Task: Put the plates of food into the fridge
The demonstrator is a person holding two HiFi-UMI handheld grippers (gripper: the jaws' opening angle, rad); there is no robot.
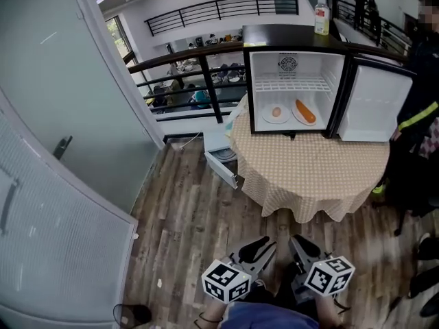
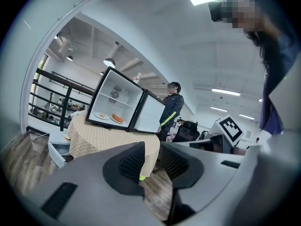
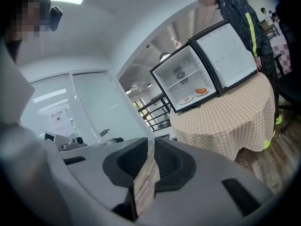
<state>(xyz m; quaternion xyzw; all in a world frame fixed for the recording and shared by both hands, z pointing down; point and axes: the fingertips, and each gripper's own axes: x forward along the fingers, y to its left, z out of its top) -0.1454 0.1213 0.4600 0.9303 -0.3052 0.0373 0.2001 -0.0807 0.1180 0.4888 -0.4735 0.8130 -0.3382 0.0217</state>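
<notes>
A small open fridge [image 1: 295,91] stands on a round table with a checked cloth [image 1: 312,166], far ahead of me. On its floor lie two white plates: one with a pale egg-like piece [image 1: 276,113], one with an orange piece [image 1: 304,112]. The fridge door [image 1: 374,105] hangs open to the right. Both grippers are held low, close to my body, well short of the table. My left gripper [image 1: 263,245] [image 2: 151,157] is open and empty. My right gripper [image 1: 299,242] [image 3: 151,157] shows only a narrow slit between its pads, with nothing in it.
A bottle [image 1: 321,14] stands on top of the fridge. A person in a dark jacket [image 1: 418,115] stands right of the table. A curved glass wall [image 1: 62,149] runs along the left, a black railing [image 1: 206,81] behind. A white unit [image 1: 223,153] sits on the floor beside the table.
</notes>
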